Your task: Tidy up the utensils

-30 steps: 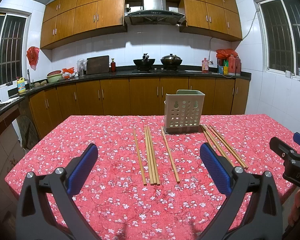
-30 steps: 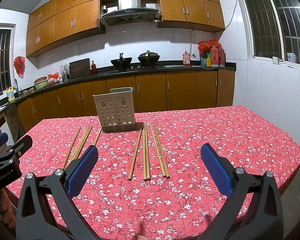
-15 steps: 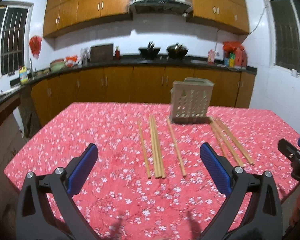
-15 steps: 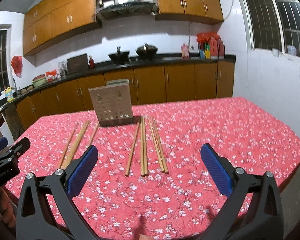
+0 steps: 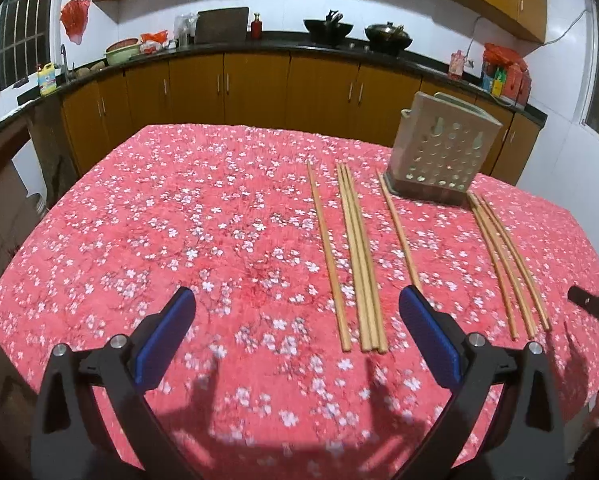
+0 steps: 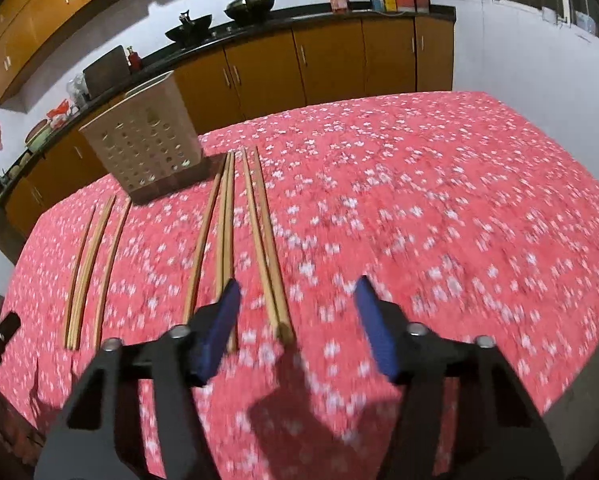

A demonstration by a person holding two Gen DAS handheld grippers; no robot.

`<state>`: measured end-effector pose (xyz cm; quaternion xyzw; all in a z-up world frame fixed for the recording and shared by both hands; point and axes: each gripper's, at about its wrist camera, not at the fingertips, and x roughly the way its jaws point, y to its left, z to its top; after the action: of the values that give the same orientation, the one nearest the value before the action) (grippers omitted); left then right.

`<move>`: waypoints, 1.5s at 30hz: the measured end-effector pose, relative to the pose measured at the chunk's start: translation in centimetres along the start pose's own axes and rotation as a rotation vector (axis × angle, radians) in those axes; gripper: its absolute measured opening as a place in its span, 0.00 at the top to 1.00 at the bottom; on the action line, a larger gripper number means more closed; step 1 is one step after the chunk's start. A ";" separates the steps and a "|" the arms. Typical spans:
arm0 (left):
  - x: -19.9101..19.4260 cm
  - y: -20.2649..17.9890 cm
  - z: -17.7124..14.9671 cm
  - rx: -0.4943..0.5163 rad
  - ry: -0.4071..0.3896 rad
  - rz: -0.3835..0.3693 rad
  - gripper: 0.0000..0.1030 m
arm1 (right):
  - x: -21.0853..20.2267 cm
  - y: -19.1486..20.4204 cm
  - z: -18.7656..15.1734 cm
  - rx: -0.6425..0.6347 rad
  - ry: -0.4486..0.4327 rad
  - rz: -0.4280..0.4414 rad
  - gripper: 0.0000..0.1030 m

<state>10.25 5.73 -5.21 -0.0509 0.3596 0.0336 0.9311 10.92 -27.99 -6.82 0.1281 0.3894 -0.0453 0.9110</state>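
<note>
Chopsticks (image 5: 357, 260) lie loose on the bench (image 5: 179, 220), which wears a red cloth with small white blossoms; all run roughly parallel, pointing from the near edge toward the far one. In the left wrist view they form a left-hand set of five (a single stick, three lying together, another single stick) and a second set (image 5: 507, 264) of three nearer the right edge. A perforated beige utensil holder (image 5: 439, 152) stands upright at the far ends of the sticks, between the two sets, with the single stick on its left reaching up to its base.

Left tongs (image 5: 295, 336): spread wide, blue pads (image 5: 167, 332) holding nothing, hovering above the cloth just short of the near ends of the left-hand set. A dark part of the other tool (image 5: 595, 308) shows at the right margin.

Right tongs (image 6: 297, 320): likewise spread and holding nothing, tilted down toward the cloth. The near ends of a close pair of sticks (image 6: 267, 240) lie between the two blue pads (image 6: 373, 328); whether a pad touches them cannot be told, since this view is motion-blurred. Two more sticks (image 6: 223, 232) end beside the left pad. The holder (image 6: 143, 148) stands beyond them, with the other set (image 6: 91, 260) to its left.

Behind the bench runs a dark worktop over wooden cabinets (image 5: 259, 80), carrying two woks (image 5: 329, 28).
</note>
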 end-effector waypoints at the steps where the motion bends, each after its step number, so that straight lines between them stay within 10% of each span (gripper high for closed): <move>1: 0.4 0.0 0.2 0.004 0.007 -0.003 0.06 | 0.8 0.1 0.6 -0.005 0.007 0.002 0.54; 10: 4.4 -0.5 1.4 0.030 0.116 -0.024 0.40 | 5.6 2.1 2.5 -0.097 0.088 0.036 0.74; 45: 9.5 -1.7 2.2 0.043 0.226 -0.112 0.59 | 7.9 1.6 2.6 -0.134 0.114 0.060 0.85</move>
<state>18.84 4.57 -9.87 -0.0545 0.4596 -0.0320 0.8859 18.53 -27.05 -10.51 0.0809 0.4387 0.0157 0.8949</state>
